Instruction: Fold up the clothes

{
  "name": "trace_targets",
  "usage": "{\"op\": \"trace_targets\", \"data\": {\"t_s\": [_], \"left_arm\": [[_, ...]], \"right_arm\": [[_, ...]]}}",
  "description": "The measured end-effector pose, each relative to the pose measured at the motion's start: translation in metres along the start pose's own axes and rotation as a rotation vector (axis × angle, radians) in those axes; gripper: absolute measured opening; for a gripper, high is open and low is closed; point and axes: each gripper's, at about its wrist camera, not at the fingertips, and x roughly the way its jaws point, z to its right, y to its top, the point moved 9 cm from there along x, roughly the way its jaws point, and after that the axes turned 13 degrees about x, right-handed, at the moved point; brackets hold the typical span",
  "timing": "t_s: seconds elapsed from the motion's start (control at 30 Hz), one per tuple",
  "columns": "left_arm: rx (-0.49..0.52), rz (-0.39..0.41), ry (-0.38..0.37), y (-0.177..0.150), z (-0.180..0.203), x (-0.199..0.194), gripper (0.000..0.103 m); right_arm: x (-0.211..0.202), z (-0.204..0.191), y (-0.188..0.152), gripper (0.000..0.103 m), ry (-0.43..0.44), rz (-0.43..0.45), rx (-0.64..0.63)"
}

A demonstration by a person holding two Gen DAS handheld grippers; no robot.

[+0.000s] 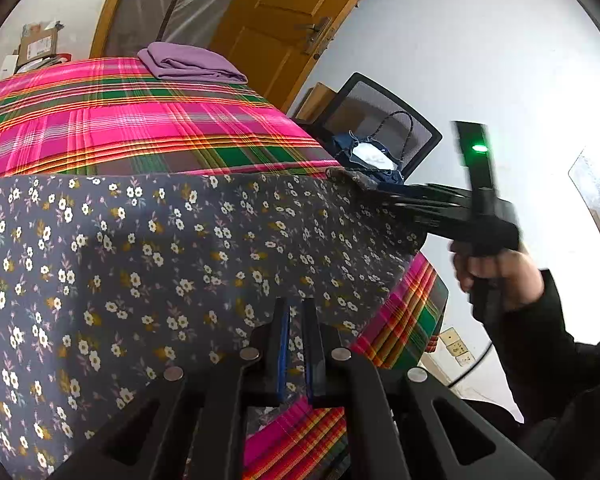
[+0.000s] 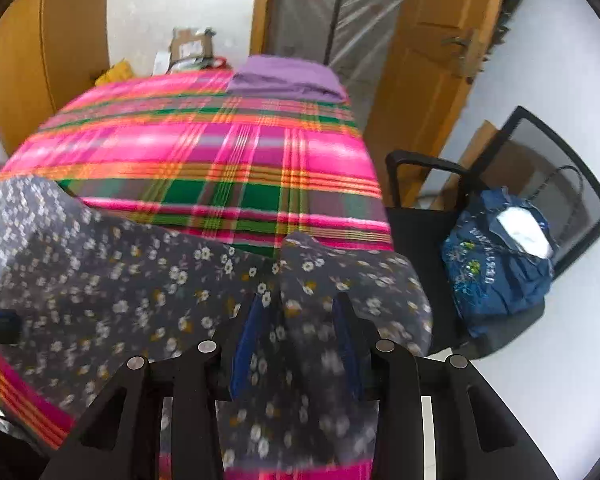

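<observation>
A dark grey garment with small white flowers (image 1: 160, 260) lies spread over the near part of a table covered in pink, green and orange plaid cloth (image 1: 140, 128). My left gripper (image 1: 296, 304) is shut on the garment's near edge, its fingers close together over the fabric. The right gripper (image 1: 380, 196), blurred and held by a hand (image 1: 500, 276), reaches the garment's far right corner. In the right wrist view the garment (image 2: 140, 292) bunches between the spread fingers of the right gripper (image 2: 300, 300), which stand apart without pressing on it.
A folded purple garment (image 1: 192, 64) (image 2: 288, 76) rests at the table's far end. A black mesh chair (image 2: 420, 220) with a blue bag (image 2: 496, 268) on its seat stands right of the table. A wooden door (image 1: 276, 20) and boxes stand behind.
</observation>
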Motion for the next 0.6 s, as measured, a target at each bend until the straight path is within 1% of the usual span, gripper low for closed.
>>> {"op": "trace_targets", "data": {"t_s": [0.03, 0.07, 0.1, 0.13, 0.2, 0.3, 0.37, 0.47, 0.53, 0.6], "left_arm": [[0.001, 0.000, 0.001, 0.000, 0.000, 0.000, 0.005], [0.001, 0.000, 0.001, 0.000, 0.000, 0.000, 0.005], [-0.001, -0.001, 0.003, -0.001, -0.001, 0.001, 0.005], [-0.002, -0.002, 0.005, -0.001, -0.001, 0.001, 0.005], [-0.007, -0.005, 0.004, -0.002, -0.003, 0.003, 0.005], [-0.011, -0.013, 0.002, -0.003, -0.004, 0.007, 0.005], [-0.006, -0.020, -0.003, -0.003, -0.002, 0.009, 0.005], [0.007, -0.029, -0.013, -0.004, 0.004, 0.013, 0.005], [0.014, -0.038, -0.018, -0.004, 0.007, 0.017, 0.005], [0.021, -0.046, -0.022, -0.004, 0.010, 0.019, 0.005]], "right_arm": [[0.006, 0.004, 0.001, 0.037, 0.000, -0.007, 0.012], [0.011, 0.008, 0.001, 0.022, -0.001, -0.013, 0.024], [0.012, 0.013, 0.003, 0.013, 0.001, -0.010, 0.044], [0.007, 0.018, 0.005, 0.007, 0.017, 0.010, 0.075], [-0.005, 0.027, 0.008, 0.005, 0.043, 0.051, 0.130], [-0.028, 0.051, 0.009, 0.005, 0.087, 0.114, 0.247], [-0.042, 0.076, 0.005, 0.005, 0.105, 0.153, 0.359], [-0.057, 0.120, -0.010, 0.005, 0.150, 0.201, 0.575], [-0.056, 0.149, -0.028, 0.005, 0.164, 0.196, 0.723], [-0.045, 0.169, -0.050, 0.005, 0.200, 0.145, 0.848]]}}
